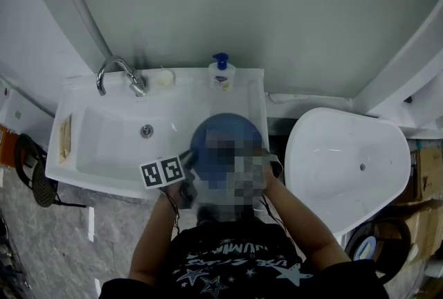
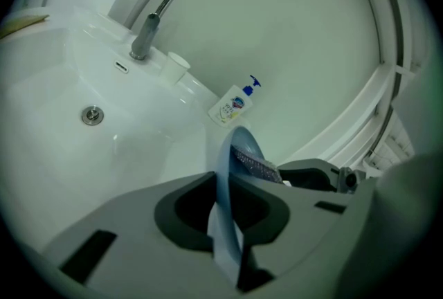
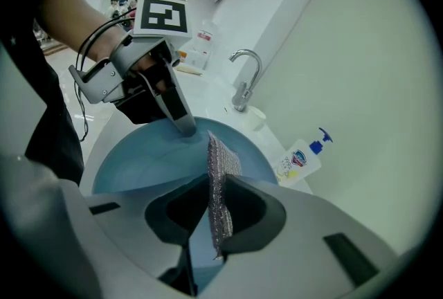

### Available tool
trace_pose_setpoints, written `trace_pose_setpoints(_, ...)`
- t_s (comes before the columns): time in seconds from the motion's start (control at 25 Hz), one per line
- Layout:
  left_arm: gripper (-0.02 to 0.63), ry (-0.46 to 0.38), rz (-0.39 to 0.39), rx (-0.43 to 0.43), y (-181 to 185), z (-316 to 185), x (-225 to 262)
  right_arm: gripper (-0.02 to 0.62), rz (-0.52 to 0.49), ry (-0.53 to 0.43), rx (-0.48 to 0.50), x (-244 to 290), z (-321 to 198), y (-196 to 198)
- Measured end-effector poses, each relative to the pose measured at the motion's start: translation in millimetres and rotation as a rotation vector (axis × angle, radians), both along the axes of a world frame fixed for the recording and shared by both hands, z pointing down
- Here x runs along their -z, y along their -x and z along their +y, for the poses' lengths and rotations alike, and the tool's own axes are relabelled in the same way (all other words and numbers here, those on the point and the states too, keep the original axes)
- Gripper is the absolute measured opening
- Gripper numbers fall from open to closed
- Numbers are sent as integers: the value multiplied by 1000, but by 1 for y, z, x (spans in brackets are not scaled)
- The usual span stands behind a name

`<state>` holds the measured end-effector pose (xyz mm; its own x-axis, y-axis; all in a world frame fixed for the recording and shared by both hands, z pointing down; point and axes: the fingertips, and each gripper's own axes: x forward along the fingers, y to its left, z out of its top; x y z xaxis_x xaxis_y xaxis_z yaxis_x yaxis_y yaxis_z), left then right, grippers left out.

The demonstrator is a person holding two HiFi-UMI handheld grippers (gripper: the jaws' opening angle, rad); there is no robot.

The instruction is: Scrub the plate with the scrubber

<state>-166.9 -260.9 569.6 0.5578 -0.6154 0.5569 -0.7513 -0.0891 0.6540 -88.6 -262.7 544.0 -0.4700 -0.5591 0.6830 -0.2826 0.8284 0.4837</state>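
My left gripper has its jaws pinched narrow on the rim of the round blue plate, held over the white sink. My right gripper clamps the silvery mesh scrubber at the plate's face. I judge this is mid-scrub; next I should press and rub across.

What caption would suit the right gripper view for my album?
Right tongs hold a silvery scrubber at a blue plate, which the left tongs grip by its rim.
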Motion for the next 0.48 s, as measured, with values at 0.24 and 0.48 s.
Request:
trace_pose_setpoints(0.24,38,-2,2,11,0,-1,2,78,35,-10,147,-5,24,8)
trace_pose_setpoints(0.48,38,0,9,27,2,1,3,78,55,-24,246,-8,43,12)
